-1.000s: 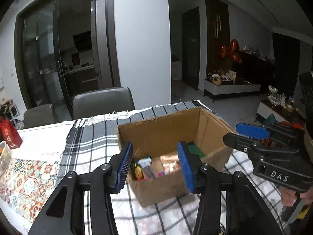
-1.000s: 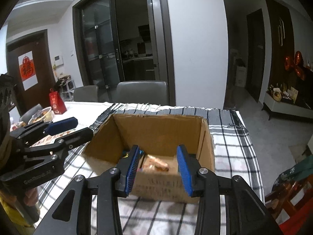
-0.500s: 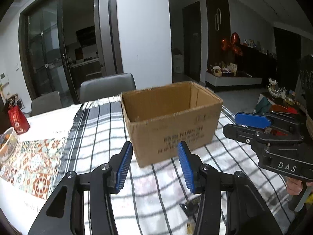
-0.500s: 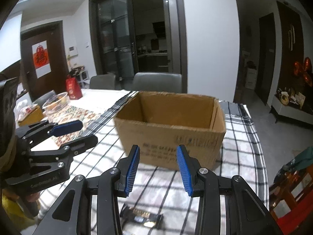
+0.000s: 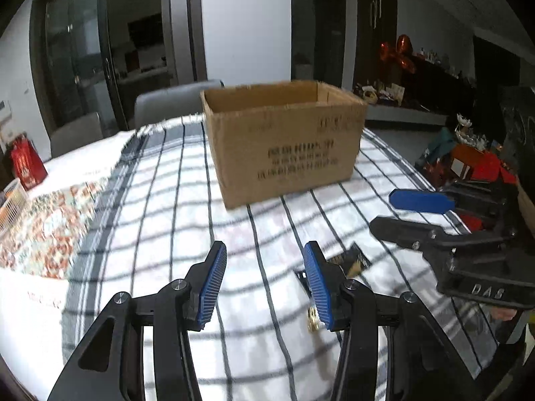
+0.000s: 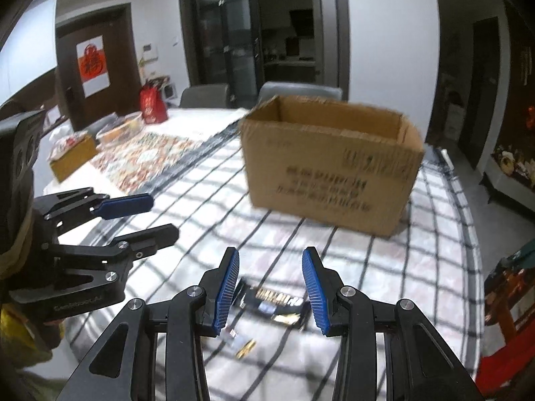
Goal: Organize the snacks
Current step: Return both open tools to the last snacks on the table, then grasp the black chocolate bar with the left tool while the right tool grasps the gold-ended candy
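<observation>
A dim dining room with white walls, dark glass sliding doors and grey chairs (image 6: 301, 90) behind a long worktop (image 5: 160, 234). The worktop is covered by a white cloth with black checks; a floral mat (image 6: 150, 160) and a red bag (image 6: 152, 107) sit toward its far left. An open cardboard box (image 5: 284, 143) stands upright on the checked cloth, well beyond both claws.

The left claw (image 5: 264, 284) hangs over bare cloth, its blue pads partly apart with nothing between them. The right claw (image 6: 271, 287) is also partly open and empty. A dark snack bar with gold lettering (image 6: 274, 304) lies flat on the cloth below and between the right claw's fingers, not touched by them. A smaller gold-wrapped snack (image 6: 245, 347) lies just nearer the camera
</observation>
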